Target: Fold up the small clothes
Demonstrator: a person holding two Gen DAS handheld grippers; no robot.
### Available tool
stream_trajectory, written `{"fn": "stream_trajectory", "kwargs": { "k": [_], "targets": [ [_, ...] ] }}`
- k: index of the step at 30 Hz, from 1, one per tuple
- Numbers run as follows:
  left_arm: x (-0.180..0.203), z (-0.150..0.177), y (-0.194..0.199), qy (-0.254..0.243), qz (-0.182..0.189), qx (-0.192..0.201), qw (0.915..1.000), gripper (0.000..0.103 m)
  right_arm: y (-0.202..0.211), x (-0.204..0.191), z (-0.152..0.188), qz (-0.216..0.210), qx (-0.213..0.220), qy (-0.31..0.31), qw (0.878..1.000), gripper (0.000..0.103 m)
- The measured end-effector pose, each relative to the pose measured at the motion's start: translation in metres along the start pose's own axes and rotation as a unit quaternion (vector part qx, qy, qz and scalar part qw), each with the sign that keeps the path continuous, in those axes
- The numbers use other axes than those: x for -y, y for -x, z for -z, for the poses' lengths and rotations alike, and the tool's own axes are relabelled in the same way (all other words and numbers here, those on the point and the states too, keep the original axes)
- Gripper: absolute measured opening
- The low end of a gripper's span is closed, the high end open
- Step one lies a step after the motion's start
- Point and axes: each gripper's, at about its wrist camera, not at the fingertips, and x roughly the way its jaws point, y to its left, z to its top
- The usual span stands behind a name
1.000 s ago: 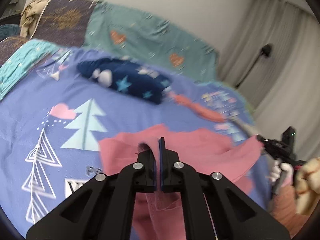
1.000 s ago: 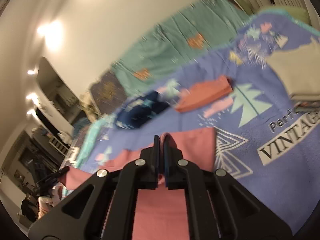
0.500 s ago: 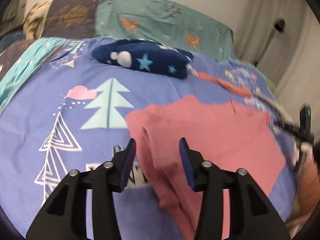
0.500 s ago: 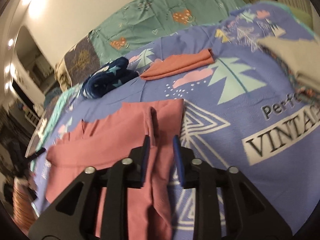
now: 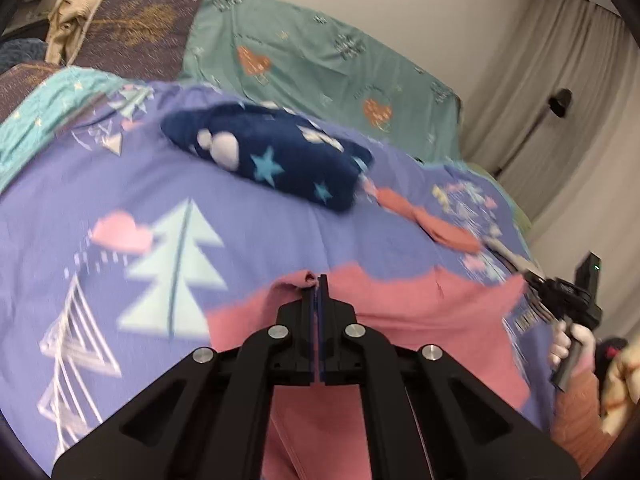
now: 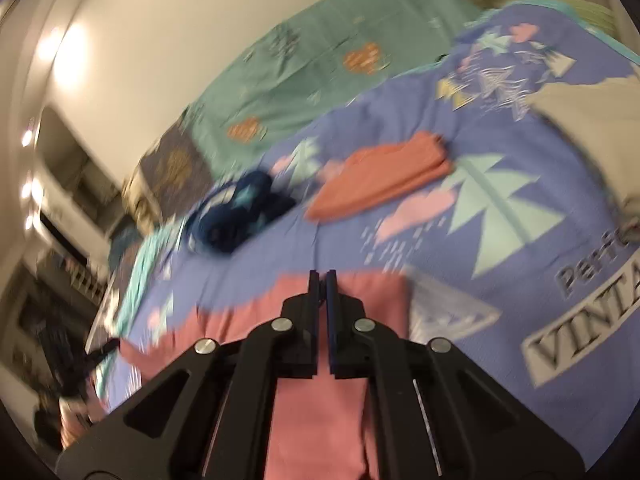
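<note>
A pink garment (image 5: 420, 308) lies spread on the purple patterned bedspread (image 5: 240, 232). My left gripper (image 5: 319, 284) is shut on a bunched edge of the pink garment at its left end. In the right wrist view my right gripper (image 6: 323, 280) is shut on the far edge of the same pink garment (image 6: 320, 412). The right gripper also shows in the left wrist view (image 5: 560, 296) at the garment's right corner, held by a gloved hand.
A navy star-print garment (image 5: 272, 160) and a folded orange garment (image 5: 436, 224) lie farther back on the bed. In the right wrist view a folded beige cloth (image 6: 592, 120) sits at the right. Teal pillows (image 5: 320, 60) line the wall.
Half a second ago both grippers were open over the pink garment. Now both have shut on its edge again and the garment's edge is lifted and bunched.
</note>
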Motion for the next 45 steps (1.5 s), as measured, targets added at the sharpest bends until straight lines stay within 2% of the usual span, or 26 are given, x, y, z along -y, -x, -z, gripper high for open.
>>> {"fn": "stream_trajectory", "kwargs": {
  "k": [1,3,4,5,6,9,11,13,15,16,17,19,20,21,22,26,29,31,33,35,36,37,38,39,42,45],
  "targets": [
    [-0.006,-0.007,-0.01,0.006,-0.016,0.004,0.9998,0.001,-0.005,0.003,-0.007,0.007,-0.001,-0.009,1.0,0.003],
    [-0.018,-0.013,-0.024,0.023,-0.042,0.01,0.9988,0.015,-0.016,0.008,-0.015,0.024,-0.007,-0.016,1.0,0.006],
    [-0.025,-0.013,-0.03,0.036,-0.05,0.003,0.9981,0.031,-0.023,0.01,-0.017,0.034,-0.012,-0.016,0.999,0.009],
    [-0.03,-0.011,-0.033,0.047,-0.055,-0.004,0.9974,0.043,-0.027,0.012,-0.016,0.037,-0.018,-0.016,0.999,0.02],
    [-0.033,-0.008,-0.034,0.05,-0.052,-0.007,0.9974,0.046,-0.03,0.014,-0.014,0.034,-0.026,-0.016,0.999,0.03],
    [-0.037,0.002,-0.041,0.028,-0.053,-0.036,0.9975,0.055,-0.033,0.014,-0.004,0.024,-0.039,0.017,0.999,0.035],
    [-0.04,0.007,-0.055,0.021,-0.055,-0.072,0.9957,0.055,-0.04,0.014,0.0,0.027,-0.054,0.034,0.998,0.037],
    [-0.04,0.011,-0.064,0.016,-0.053,-0.088,0.9946,0.055,-0.053,0.011,0.0,0.019,-0.076,0.041,0.996,0.041],
    [-0.038,0.011,-0.071,0.005,-0.056,-0.084,0.9949,0.049,-0.064,0.008,-0.001,0.012,-0.09,0.047,0.995,0.045],
    [-0.036,0.008,-0.075,-0.004,-0.059,-0.078,0.9952,0.023,-0.074,0.004,-0.003,0.014,-0.097,0.054,0.994,0.046],
    [-0.035,0.007,-0.077,-0.007,-0.058,-0.076,0.9954,0.001,-0.081,0.002,-0.004,0.018,-0.102,0.059,0.993,0.047],
    [-0.034,0.003,-0.075,-0.01,-0.052,-0.065,0.9965,0.001,-0.1,-0.003,-0.004,0.031,-0.123,0.074,0.989,0.045],
    [-0.029,0.001,-0.071,-0.016,-0.049,-0.056,0.9971,0.002,-0.106,-0.004,-0.004,0.039,-0.129,0.081,0.988,0.017],
    [-0.024,0.0,-0.065,-0.025,-0.047,-0.045,0.9976,0.002,-0.109,-0.007,-0.003,0.041,-0.131,0.088,0.987,0.002],
    [-0.016,-0.002,-0.055,-0.04,-0.043,-0.028,0.9979,0.002,-0.106,-0.008,-0.004,0.04,-0.123,0.085,0.988,0.002],
    [-0.001,-0.013,-0.032,-0.064,-0.039,0.011,0.9971,0.002,-0.057,-0.013,-0.017,0.009,-0.034,0.07,0.997,0.002],
    [0.002,-0.023,-0.039,-0.078,-0.048,0.019,0.9956,0.002,-0.043,-0.012,-0.027,0.011,-0.009,0.067,0.998,0.002],
    [-0.003,-0.025,-0.059,-0.073,-0.055,-0.003,0.9958,0.002,-0.05,-0.008,-0.032,0.025,-0.013,0.064,0.998,0.003],
    [-0.011,-0.02,-0.084,-0.073,-0.089,-0.038,0.9926,0.004,-0.067,-0.001,-0.031,0.039,-0.039,0.057,0.997,0.011],
    [-0.018,-0.012,-0.092,-0.069,-0.112,-0.056,0.9898,0.006,-0.083,0.006,-0.023,0.062,-0.076,0.051,0.994,0.02],
    [-0.021,-0.008,-0.091,-0.069,-0.117,-0.058,0.9891,0.01,-0.084,0.009,-0.017,0.062,-0.084,0.05,0.993,0.023],
    [-0.022,-0.005,-0.086,-0.069,-0.121,-0.055,0.9887,0.019,-0.08,0.01,-0.009,0.058,-0.086,0.055,0.993,0.024],
    [-0.022,-0.002,-0.08,-0.072,-0.127,-0.05,0.988,0.025,-0.076,0.01,-0.006,0.059,-0.086,0.06,0.993,0.025],
    [-0.017,-0.001,-0.07,-0.081,-0.134,-0.042,0.9868,0.025,-0.07,0.012,-0.003,0.061,-0.085,0.066,0.992,0.025],
    [0.009,0.003,-0.051,-0.102,-0.118,-0.026,0.9874,0.033,-0.05,0.026,0.006,0.076,-0.085,0.074,0.991,0.029],
    [0.062,0.017,-0.041,-0.139,-0.063,-0.03,0.9878,0.037,-0.033,0.046,0.013,0.082,-0.091,0.054,0.991,0.029]
  ]
}}
